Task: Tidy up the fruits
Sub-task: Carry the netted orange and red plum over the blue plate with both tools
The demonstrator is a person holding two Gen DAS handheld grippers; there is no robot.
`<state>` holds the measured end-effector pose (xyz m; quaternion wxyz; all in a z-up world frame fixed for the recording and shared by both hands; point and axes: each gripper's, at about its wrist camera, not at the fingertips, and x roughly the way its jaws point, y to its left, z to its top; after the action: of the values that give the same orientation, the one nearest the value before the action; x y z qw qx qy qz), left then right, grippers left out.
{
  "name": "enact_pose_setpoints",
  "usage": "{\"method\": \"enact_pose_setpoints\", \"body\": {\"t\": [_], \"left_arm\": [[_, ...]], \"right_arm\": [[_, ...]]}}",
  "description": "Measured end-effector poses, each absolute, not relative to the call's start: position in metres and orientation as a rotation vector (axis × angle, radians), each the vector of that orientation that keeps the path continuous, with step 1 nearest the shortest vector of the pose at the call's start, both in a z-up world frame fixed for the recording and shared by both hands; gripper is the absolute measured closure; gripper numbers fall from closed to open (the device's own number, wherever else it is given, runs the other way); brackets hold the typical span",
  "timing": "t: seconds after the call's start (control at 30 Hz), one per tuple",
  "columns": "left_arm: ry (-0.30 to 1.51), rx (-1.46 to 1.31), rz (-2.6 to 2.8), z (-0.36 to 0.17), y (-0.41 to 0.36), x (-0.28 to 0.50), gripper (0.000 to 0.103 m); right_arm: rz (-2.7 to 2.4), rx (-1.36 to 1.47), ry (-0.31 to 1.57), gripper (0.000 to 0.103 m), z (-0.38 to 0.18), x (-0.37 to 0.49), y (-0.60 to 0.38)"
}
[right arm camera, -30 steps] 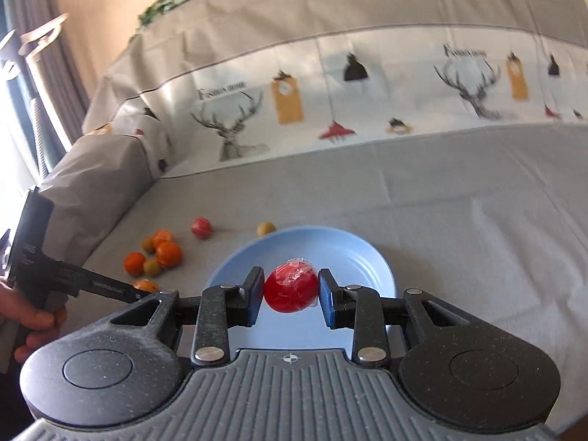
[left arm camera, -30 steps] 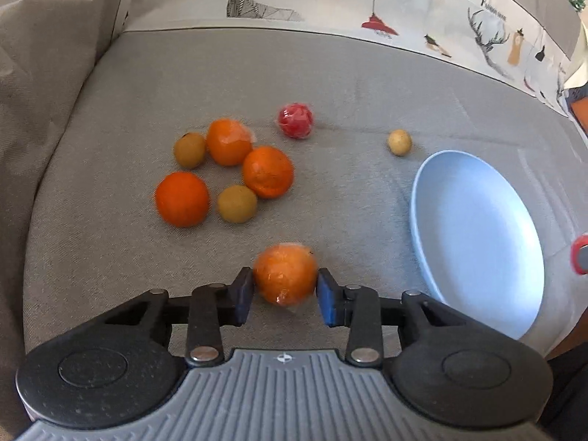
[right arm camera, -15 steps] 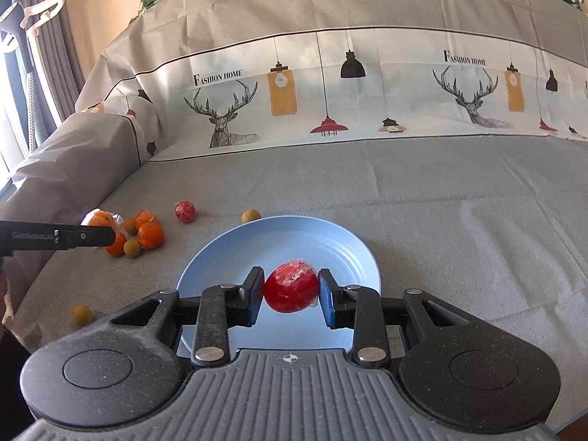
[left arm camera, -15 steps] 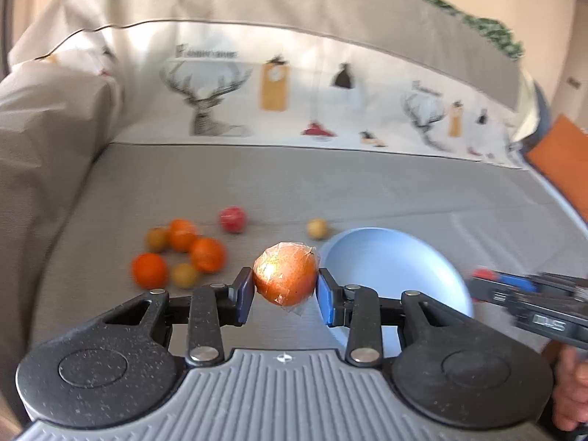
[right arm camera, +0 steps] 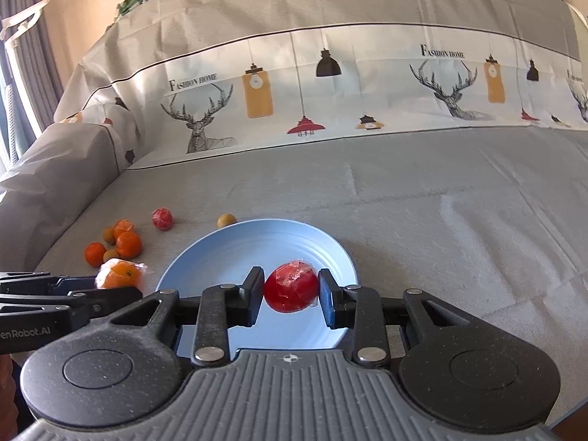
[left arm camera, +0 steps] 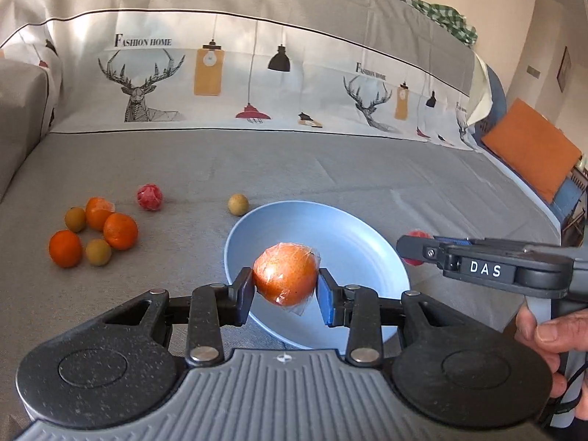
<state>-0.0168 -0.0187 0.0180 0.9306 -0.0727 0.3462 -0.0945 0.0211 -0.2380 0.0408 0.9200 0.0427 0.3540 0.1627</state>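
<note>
The left gripper [left arm camera: 286,290] is clamped on a wrapped orange [left arm camera: 285,274], its two fingers pressed to the fruit's sides; the orange hangs above the near-left part of the blue plate [left arm camera: 352,242]. In the right wrist view that same orange [right arm camera: 118,274] shows at the left, beyond the plate's near-left rim, gripped by the left gripper [right arm camera: 121,283].

The right gripper [right arm camera: 291,292] is closed on a wrapped red fruit [right arm camera: 291,286], held over the near part of the plate [right arm camera: 235,257]. Seen from the left wrist, the right gripper [left arm camera: 413,251] reaches in from the right, above the plate's right rim, with only a sliver of its red fruit [left arm camera: 417,234] showing behind the finger. A hand [left arm camera: 551,345] grips its handle at the near right.

The plate rests on the grey cover [left arm camera: 330,169] and nothing lies on it.

To the left, well apart from the plate, lies a cluster of three oranges [left arm camera: 120,230] and two small brown fruits [left arm camera: 98,252]. Farther back sits a second wrapped red fruit [left arm camera: 149,197], alone. Just beyond the plate's far-left rim lies another brown fruit [left arm camera: 238,204].

At the far side rises the backrest, its cover printed with deer [left arm camera: 141,84] and lamps.
</note>
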Motion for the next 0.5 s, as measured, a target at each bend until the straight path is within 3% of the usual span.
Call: {"method": "enact_pose_setpoints", "body": {"t": [0.5], "left_arm": [[0.722, -0.109, -0.225, 0.015, -0.024, -0.02, 0.063]], "right_arm": [[0.361, 0.063, 0.741, 0.07, 0.035, 0.024, -0.226]]}}
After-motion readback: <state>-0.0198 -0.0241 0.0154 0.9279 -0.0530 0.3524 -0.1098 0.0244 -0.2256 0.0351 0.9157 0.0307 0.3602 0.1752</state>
